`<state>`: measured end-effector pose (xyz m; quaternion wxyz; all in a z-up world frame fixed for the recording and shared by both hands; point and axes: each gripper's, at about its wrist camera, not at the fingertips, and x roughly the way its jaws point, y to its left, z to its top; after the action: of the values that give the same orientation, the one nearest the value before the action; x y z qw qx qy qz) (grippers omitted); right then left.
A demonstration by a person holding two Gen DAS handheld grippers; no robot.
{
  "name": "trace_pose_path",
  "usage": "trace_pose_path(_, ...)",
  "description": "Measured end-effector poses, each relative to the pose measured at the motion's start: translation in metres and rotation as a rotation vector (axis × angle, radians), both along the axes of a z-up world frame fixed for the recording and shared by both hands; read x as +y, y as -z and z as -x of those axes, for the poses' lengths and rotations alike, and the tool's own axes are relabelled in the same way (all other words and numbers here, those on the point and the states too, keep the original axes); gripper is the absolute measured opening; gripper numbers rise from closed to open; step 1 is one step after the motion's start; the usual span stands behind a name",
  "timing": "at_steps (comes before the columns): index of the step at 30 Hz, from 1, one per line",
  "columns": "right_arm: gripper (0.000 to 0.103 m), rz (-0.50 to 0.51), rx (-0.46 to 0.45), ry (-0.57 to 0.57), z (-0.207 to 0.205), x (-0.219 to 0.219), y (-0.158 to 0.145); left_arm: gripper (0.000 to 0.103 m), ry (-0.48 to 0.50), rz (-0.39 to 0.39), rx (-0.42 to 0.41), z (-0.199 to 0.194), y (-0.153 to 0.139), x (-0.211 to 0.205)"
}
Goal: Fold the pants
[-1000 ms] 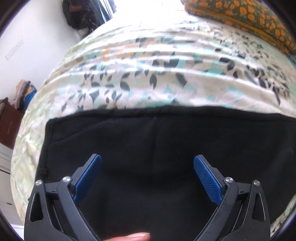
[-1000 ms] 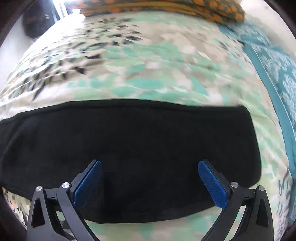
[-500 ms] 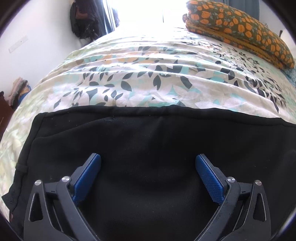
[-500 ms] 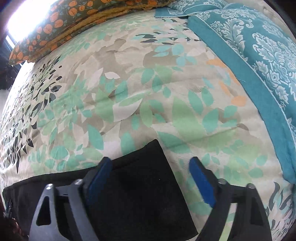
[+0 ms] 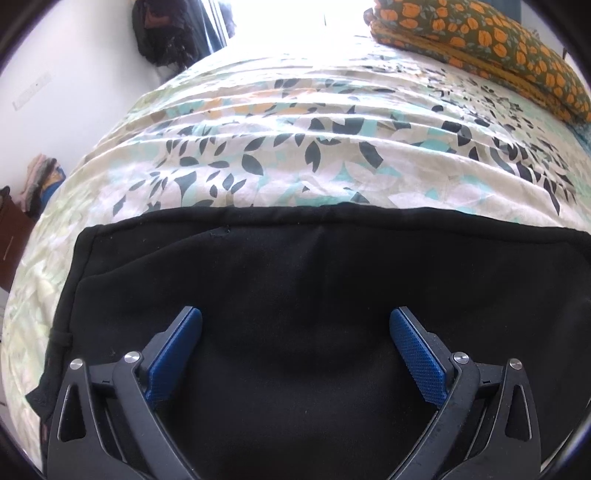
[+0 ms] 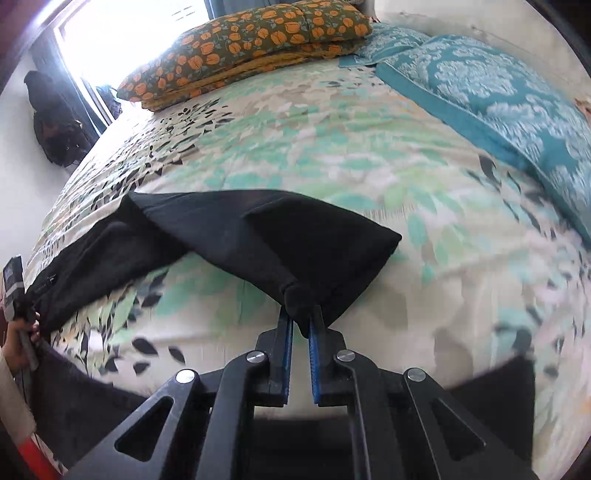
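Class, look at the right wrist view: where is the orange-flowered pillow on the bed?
The orange-flowered pillow lies at the far end of the bed, upper centre, beside the teal patterned pillow on its right and near the bright window on its left.

blown-out window [image 6: 122,33] glare, fisheye warp

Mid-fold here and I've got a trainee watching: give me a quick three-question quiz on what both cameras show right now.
1. True or false: the right claw is shut on the pants.
2. The left claw is: A) open above the pants, B) gripping the orange pillow, C) gripping the bedspread.
3. What colour is the patterned pillow to the right of the orange one?

Key: 1 true; 2 A; 3 teal.
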<state>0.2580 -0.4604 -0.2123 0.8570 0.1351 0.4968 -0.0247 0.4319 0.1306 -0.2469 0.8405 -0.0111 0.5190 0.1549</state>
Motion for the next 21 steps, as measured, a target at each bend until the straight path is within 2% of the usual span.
trace_pose_path(1, 0.014, -0.029, 0.030, 0.044, 0.013, -0.002, 0.008, 0.101, -0.011, 0.010, 0.047, 0.003, -0.006, 0.000)
trace_pose_path(2, 0.025, -0.060, 0.059, 0.089, 0.024, -0.006, 0.013, 0.101, -0.024, 0.018, 0.069, 0.011, -0.014, -0.002)
trace_pose_path(3, 0.025, -0.088, 0.037, 0.117, 0.035, -0.010, 0.009, 0.101, -0.027, 0.032, 0.063, 0.024, -0.024, -0.003)
trace_pose_path(4, 0.035, -0.094, 0.025, 0.136, 0.044, -0.013, 0.001, 0.101, -0.021, 0.054, 0.047, 0.039, -0.034, -0.004)
trace_pose_path(5, 0.065, -0.098, 0.016, 0.150, 0.051, -0.016, -0.007, 0.101, -0.010, 0.083, 0.033, 0.057, -0.042, -0.006)
trace_pose_path(6, 0.077, -0.123, -0.026, 0.164, 0.060, -0.022, -0.017, 0.101, 0.003, 0.112, 0.024, 0.075, -0.047, -0.008)
trace_pose_path(7, 0.082, -0.147, -0.077, 0.178, 0.071, -0.026, -0.026, 0.101, 0.017, 0.135, 0.022, 0.094, -0.050, -0.011)
trace_pose_path(9, 0.082, -0.182, -0.122, 0.175, 0.083, -0.030, -0.032, 0.101, 0.040, 0.150, 0.014, 0.134, -0.052, -0.021)
trace_pose_path(12, 0.081, -0.205, -0.159, 0.106, 0.085, -0.023, -0.028, 0.101, 0.059, 0.128, 0.001, 0.196, -0.048, -0.039)
trace_pose_path(13, 0.078, -0.213, -0.147, 0.063, 0.078, -0.016, -0.023, 0.101, 0.061, 0.129, 0.008, 0.214, -0.044, -0.046)
trace_pose_path(15, 0.065, -0.213, -0.115, -0.011, 0.059, -0.002, -0.014, 0.101, 0.057, 0.160, 0.039, 0.243, -0.035, -0.054)
trace_pose_path(17, 0.055, -0.157, -0.106, -0.044, 0.040, 0.010, -0.007, 0.101, 0.059, 0.199, 0.070, 0.260, -0.030, -0.061)
trace_pose_path(19, 0.053, -0.102, -0.091, -0.036, 0.027, 0.016, -0.001, 0.101, 0.088, 0.175, 0.089, 0.268, -0.030, -0.069)
trace_pose_path(21, 0.053, -0.112, -0.076, -0.009, 0.015, 0.012, 0.009, 0.101, 0.110, 0.147, 0.087, 0.272, -0.036, -0.076)
